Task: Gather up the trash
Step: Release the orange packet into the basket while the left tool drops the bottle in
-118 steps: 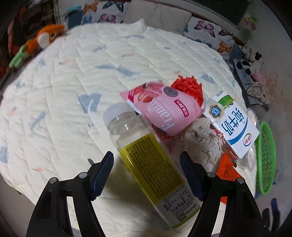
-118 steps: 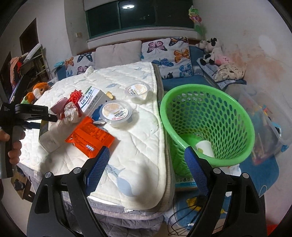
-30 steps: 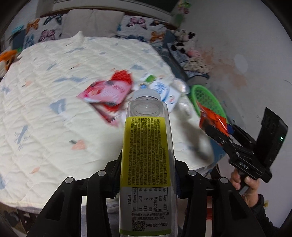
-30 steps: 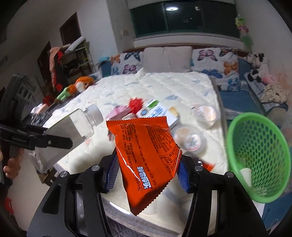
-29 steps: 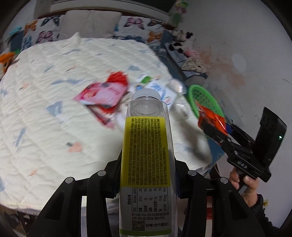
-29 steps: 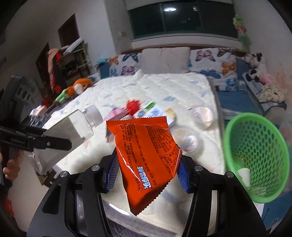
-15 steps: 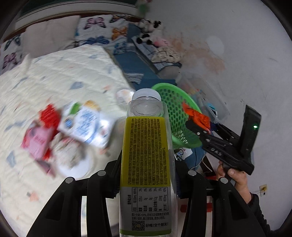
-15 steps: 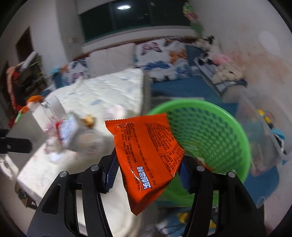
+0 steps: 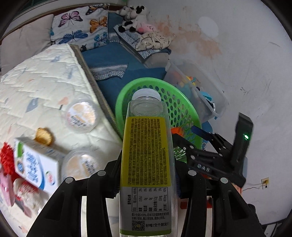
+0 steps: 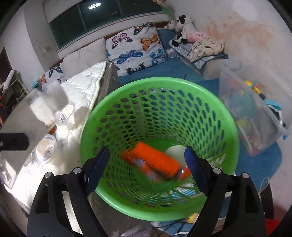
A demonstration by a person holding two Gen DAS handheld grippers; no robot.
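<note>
Clear bottle, yellow label, white cap, upright.

Pretty lived-in bedroom. The bed has a white quilted cover, with butterfly-print pillows and a plain grey pillow along the headboard. A dark window sits above, reflecting a ceiling light. The white wall has reddish stains. There's a cow plush in the corner, blue bedding, and a clear storage bin full of toys.
</note>
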